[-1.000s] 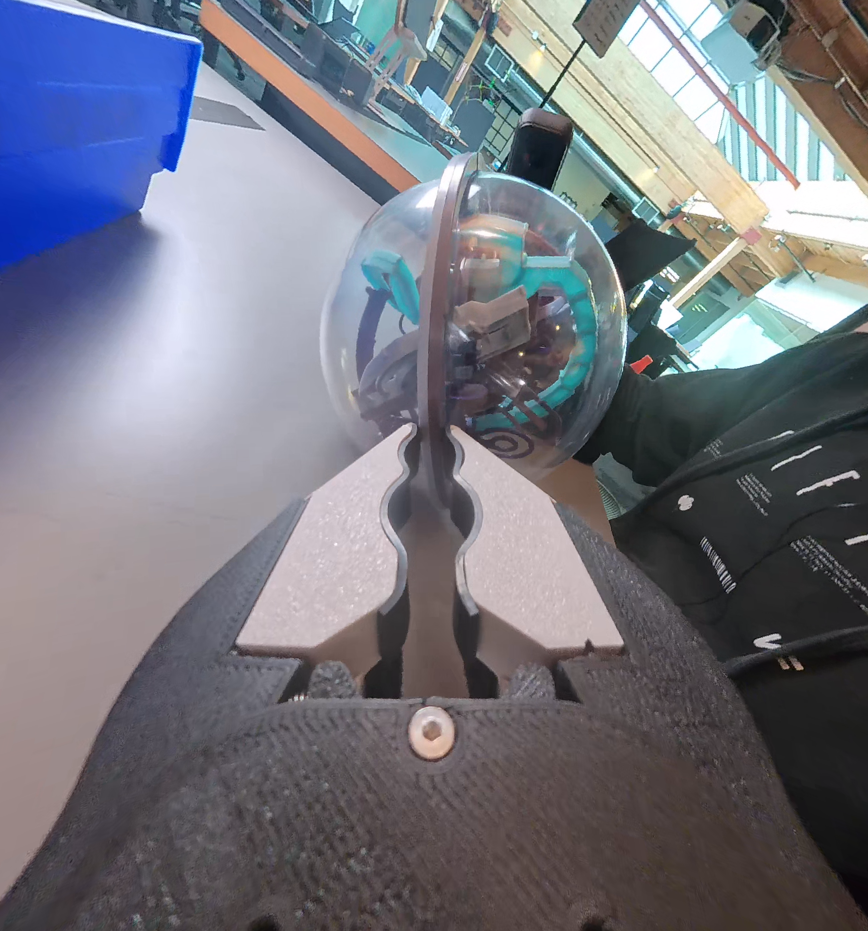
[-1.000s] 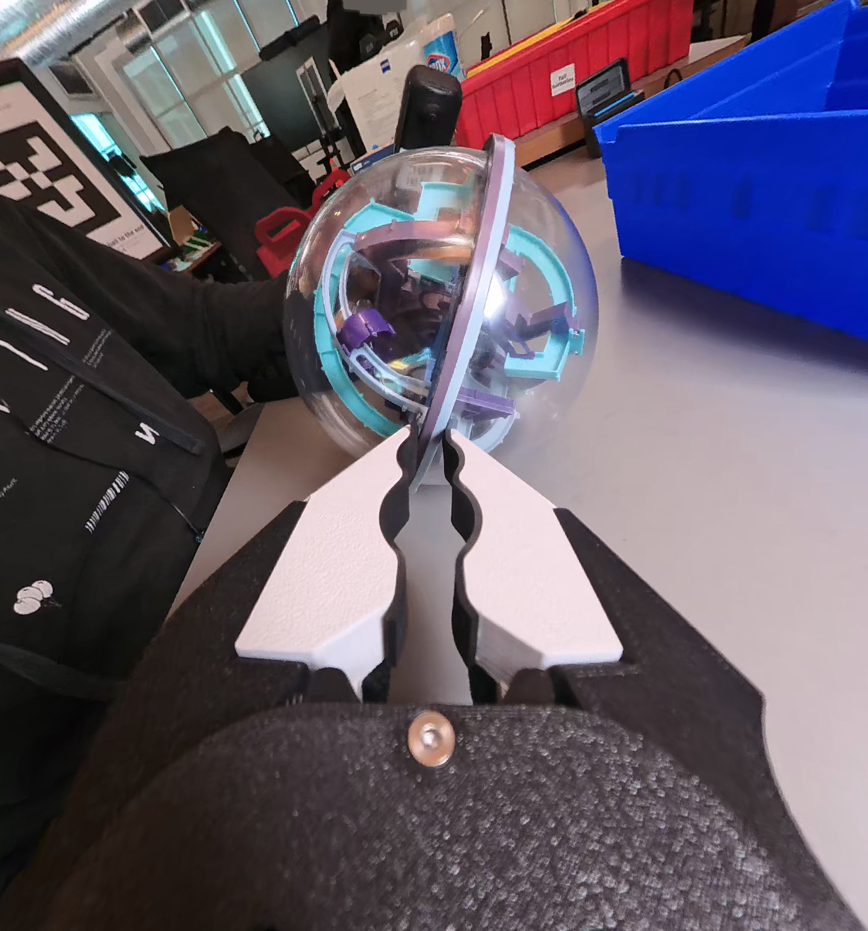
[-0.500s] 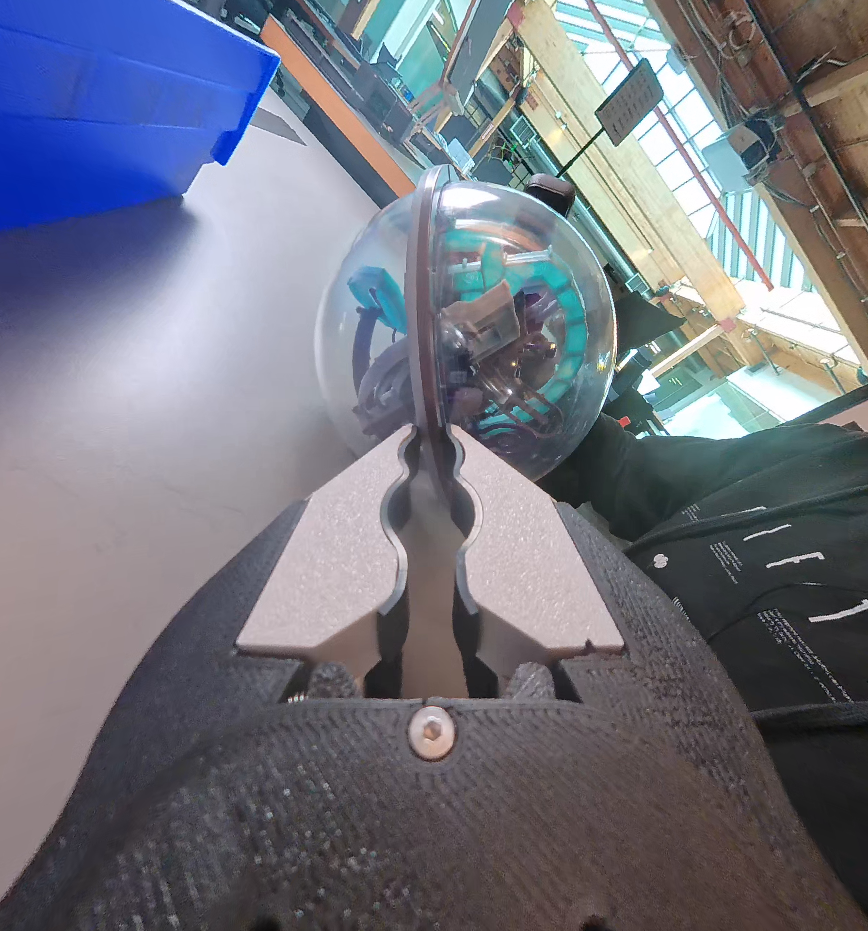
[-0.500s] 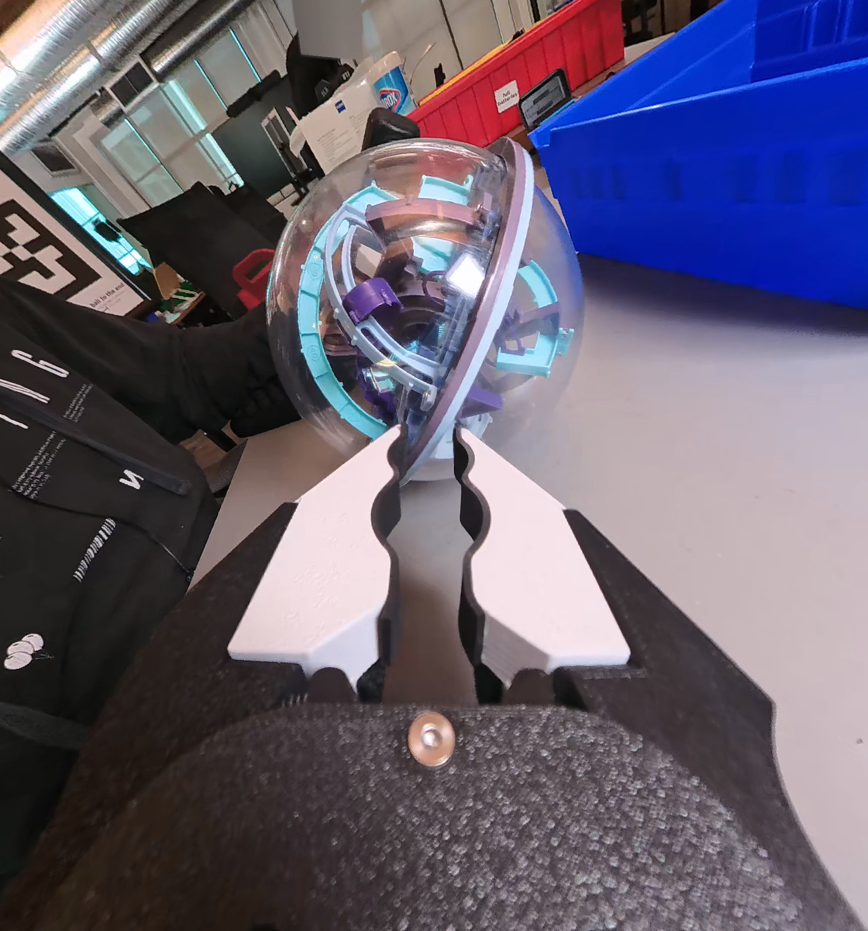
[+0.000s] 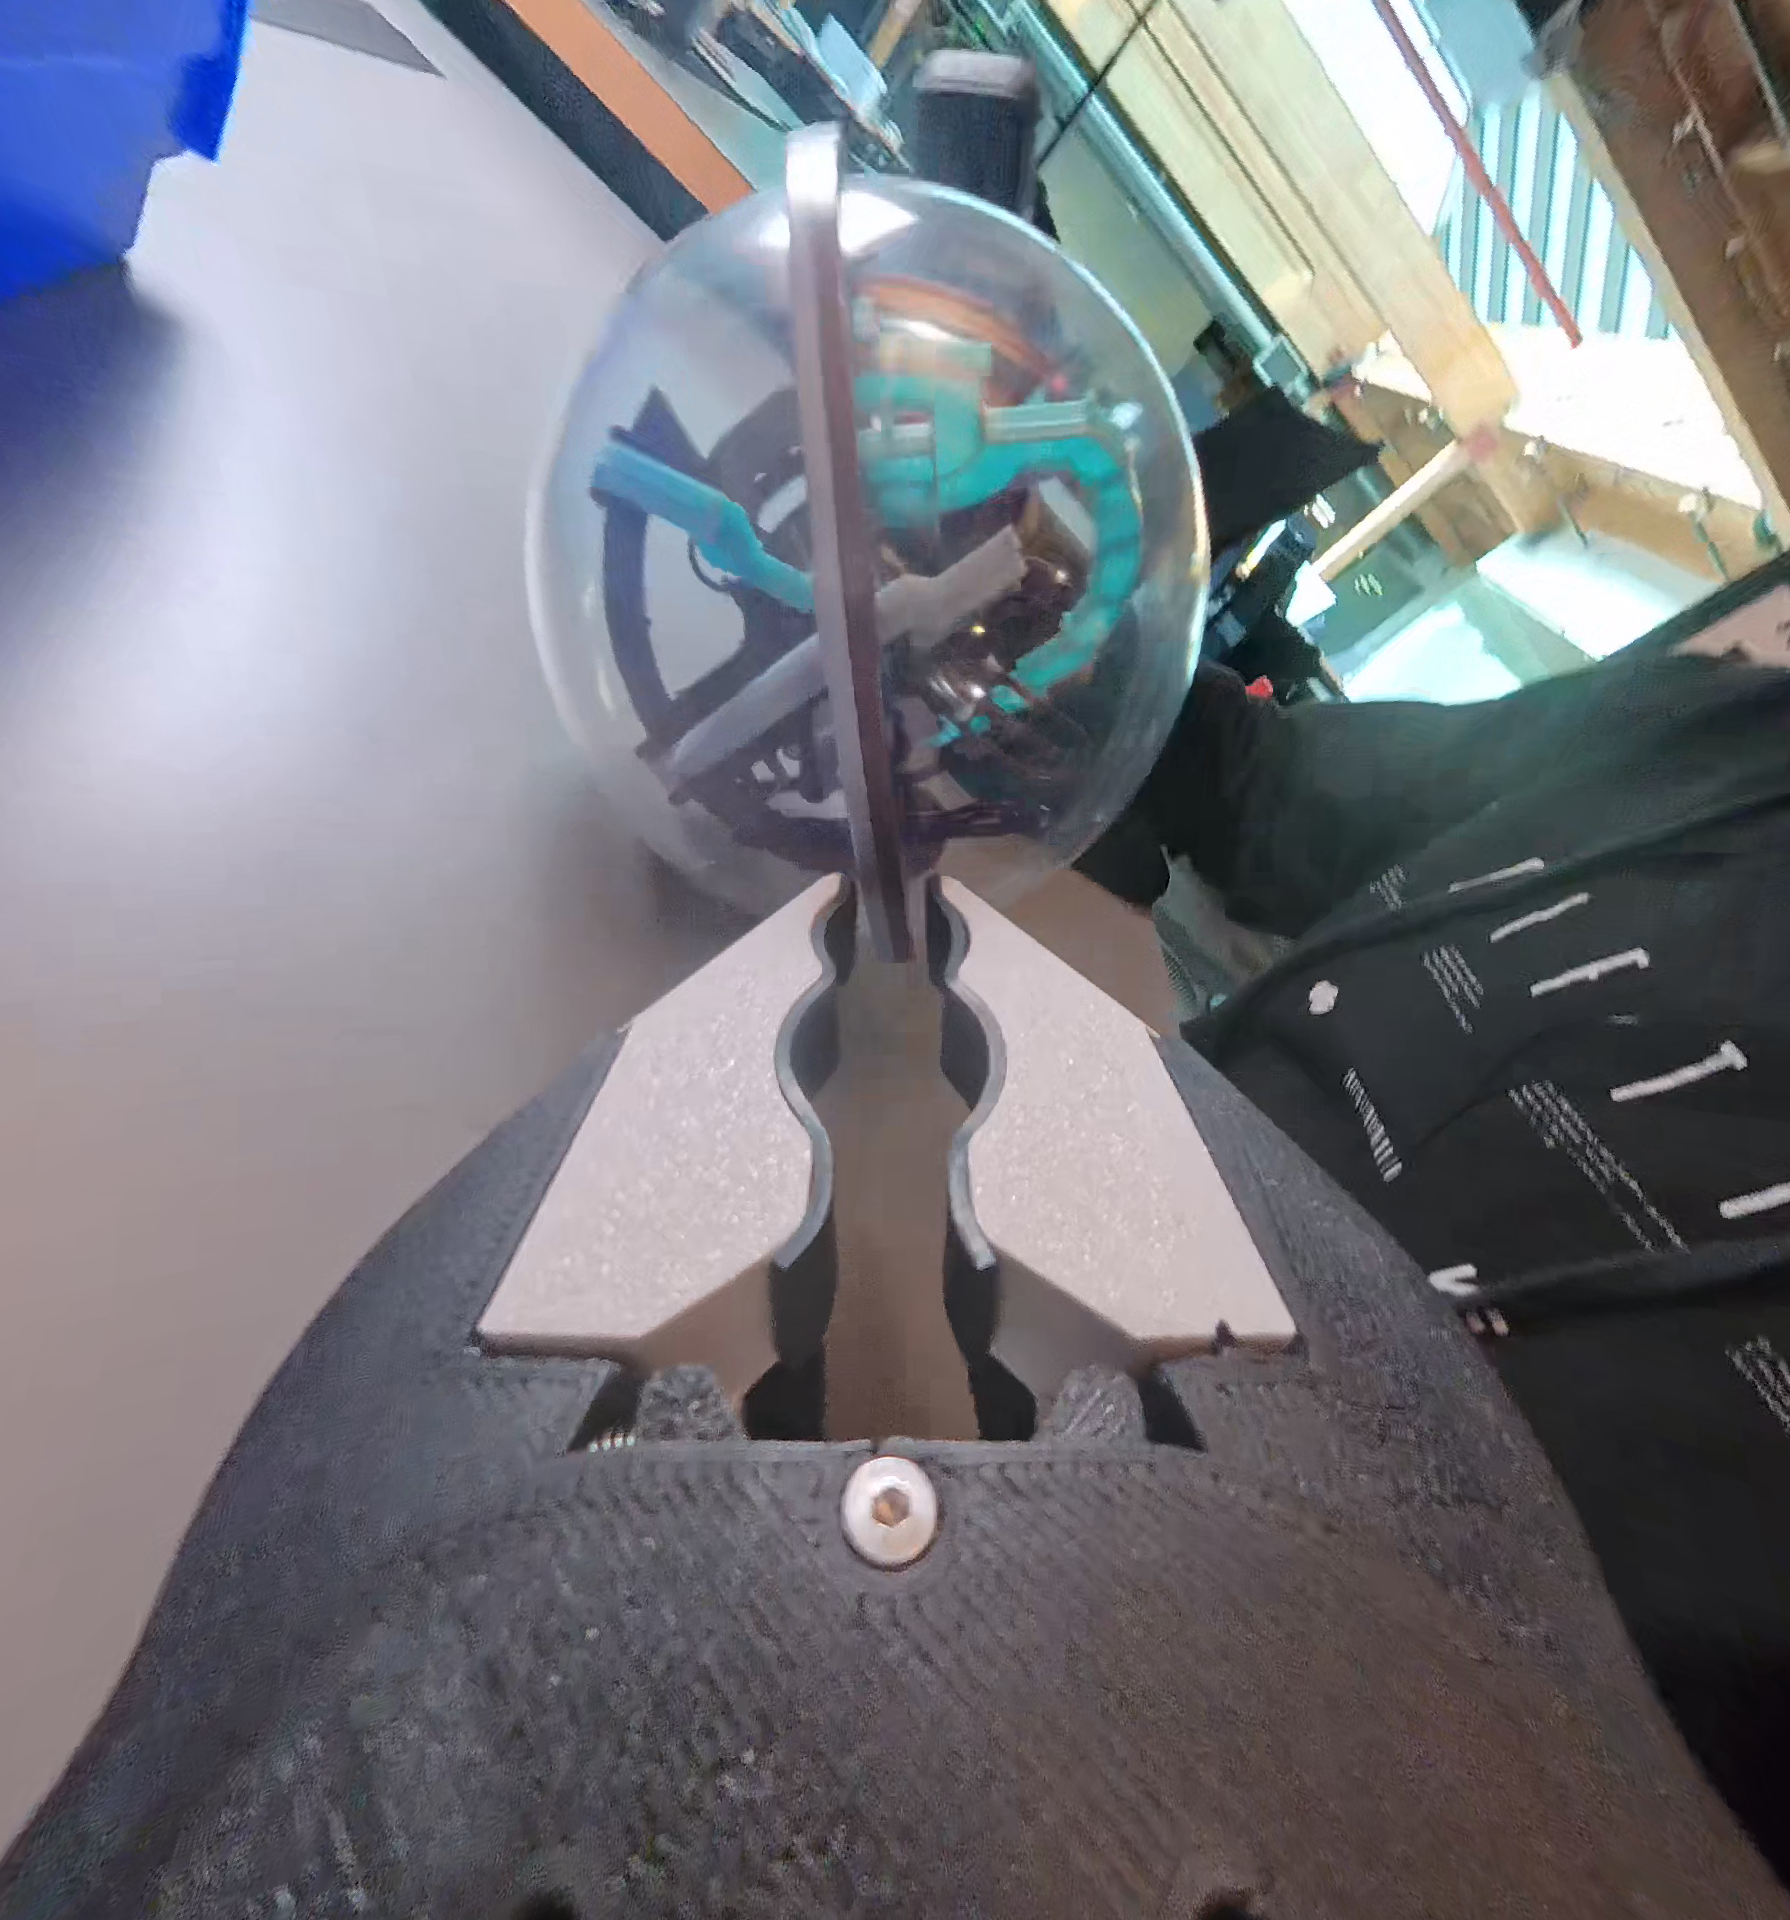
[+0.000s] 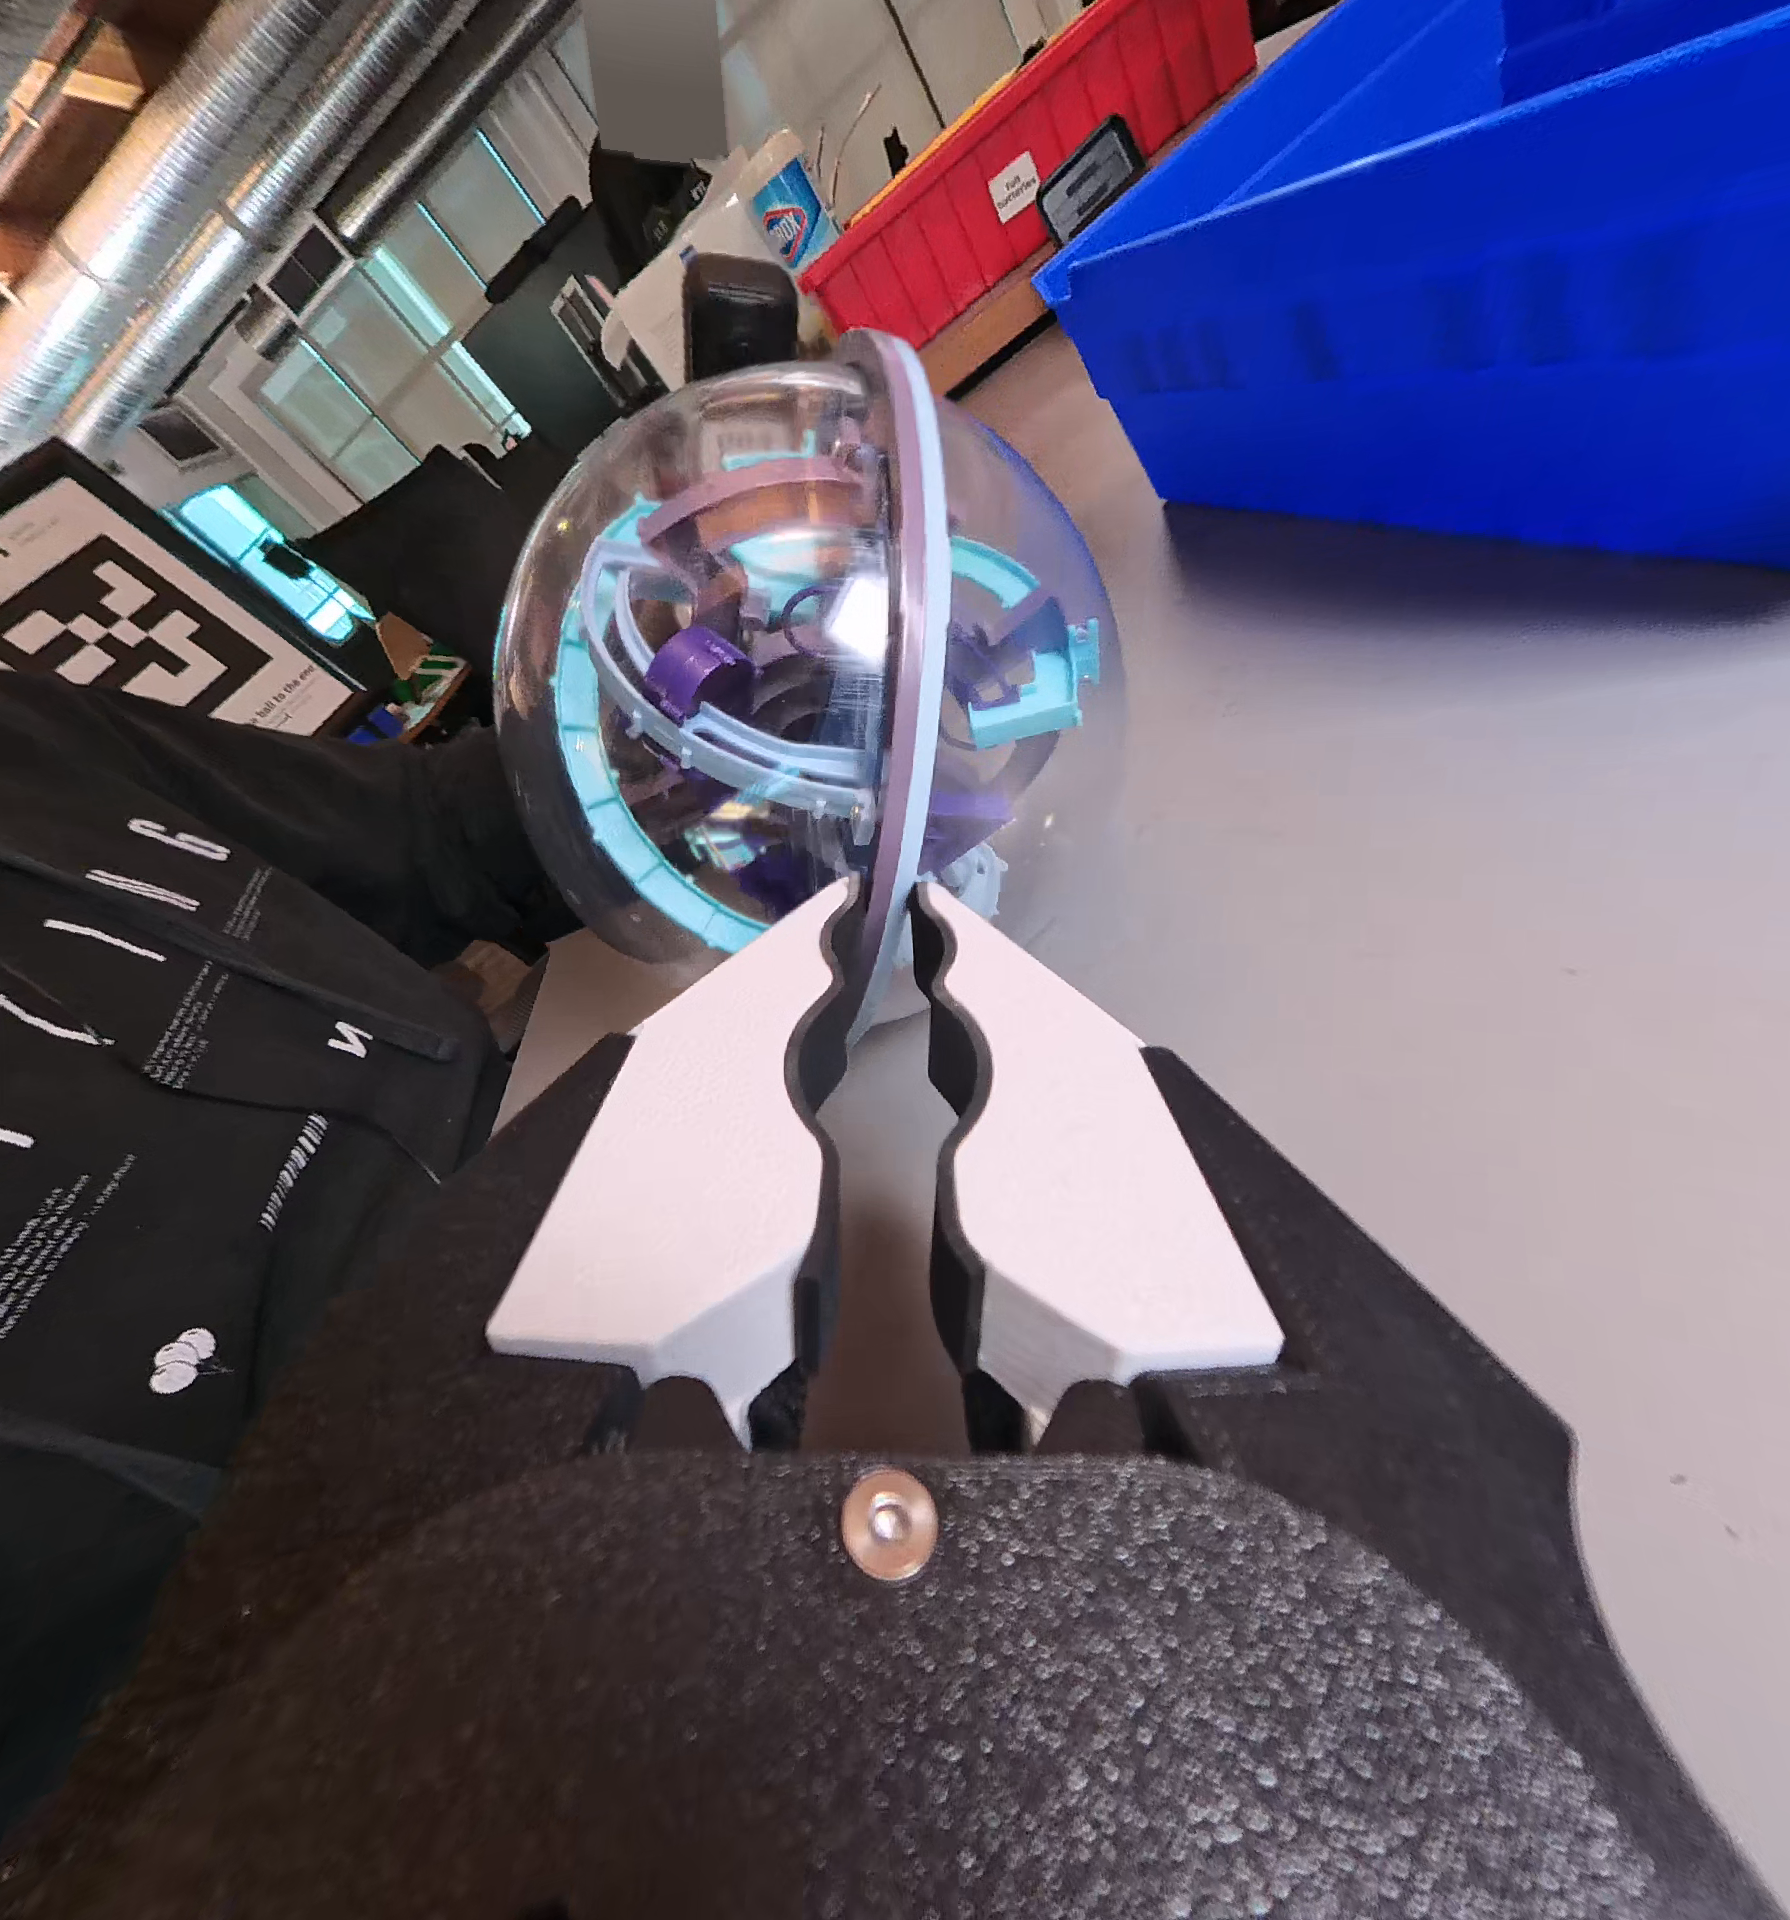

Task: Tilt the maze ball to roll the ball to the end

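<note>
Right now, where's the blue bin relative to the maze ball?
Right wrist view: the blue bin stands on the grey table, upper right, behind and right of the maze ball.

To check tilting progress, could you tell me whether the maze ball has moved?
Yes. The maze ball has swung toward the blue bin, judging by the right wrist view.

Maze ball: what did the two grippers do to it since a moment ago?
The right gripper opened off the maze ball rim for a moment, then closed on it again. The left gripper, which pinched the rim before, has loosened: gaps show beside the rim. The tracks inside look turned. The blue bin and grey table stayed put.
</note>
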Demonstrator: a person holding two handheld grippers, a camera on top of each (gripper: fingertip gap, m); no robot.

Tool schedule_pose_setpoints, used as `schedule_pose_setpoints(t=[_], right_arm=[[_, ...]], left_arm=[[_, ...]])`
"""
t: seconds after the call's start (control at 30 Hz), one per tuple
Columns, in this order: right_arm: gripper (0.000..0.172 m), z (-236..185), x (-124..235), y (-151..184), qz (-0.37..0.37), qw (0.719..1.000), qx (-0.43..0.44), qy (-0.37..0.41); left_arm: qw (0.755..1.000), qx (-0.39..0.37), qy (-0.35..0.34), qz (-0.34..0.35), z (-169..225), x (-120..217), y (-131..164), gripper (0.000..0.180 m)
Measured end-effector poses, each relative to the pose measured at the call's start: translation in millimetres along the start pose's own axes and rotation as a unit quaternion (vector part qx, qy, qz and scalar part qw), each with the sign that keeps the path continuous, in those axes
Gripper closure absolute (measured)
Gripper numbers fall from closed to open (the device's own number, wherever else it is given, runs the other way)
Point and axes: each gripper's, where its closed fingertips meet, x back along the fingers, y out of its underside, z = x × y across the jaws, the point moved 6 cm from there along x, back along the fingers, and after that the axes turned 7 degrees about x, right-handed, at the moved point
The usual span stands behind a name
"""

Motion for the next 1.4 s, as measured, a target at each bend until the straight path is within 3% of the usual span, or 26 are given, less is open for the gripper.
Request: schedule_pose_setpoints(t=[0.17,0.4,0.57,0.73,0.83,0.93,1.0,1.1,1.17,1.4], right_arm=[[0.166,14,0,-15,-0.014,0.999,-0.037,-0.032],[0.164,43,-23,-57,-0.035,0.999,-0.014,-0.017],[0.147,53,-20,-72,0.017,0.999,-0.002,0.028],[0.123,35,3,-52,0.018,0.997,-0.005,0.073],[0.102,23,11,-46,0.029,0.994,-0.005,0.101],[0.083,16,2,-50,0.025,0.989,0.011,0.147],[0.074,14,-9,-55,0.019,0.985,0.023,0.171],[0.073,17,-23,-56,-0.004,0.979,0.05,0.198],[0.071,18,-28,-52,-0.024,0.978,0.085,0.191],[0.079,7,-1,-37,-0.065,0.959,0.229,0.151]], left_arm=[[0.995,-0.047,-0.017,0.082,3,24,-36,0.141],[0.992,-0.034,-0.029,0.118,-8,13,-80,0.152],[0.995,0.007,-0.04,0.096,-19,10,-69,0.165],[0.999,0.007,0.032,0.036,-1,7,-40,0.164],[0.996,-0.011,-0.009,0.088,-12,19,-56,0.15],[0.988,0.036,-0.038,0.146,-34,24,-81,0.135],[0.984,0.085,-0.042,0.152,-49,14,-88,0.113],[0.98,0.137,-0.014,0.146,-58,-8,-83,0.103],[0.984,0.131,-0.005,0.118,-56,-20,-72,0.103],[0.99,0.11,0.052,0.07,-37,-8,-47,0.117]])
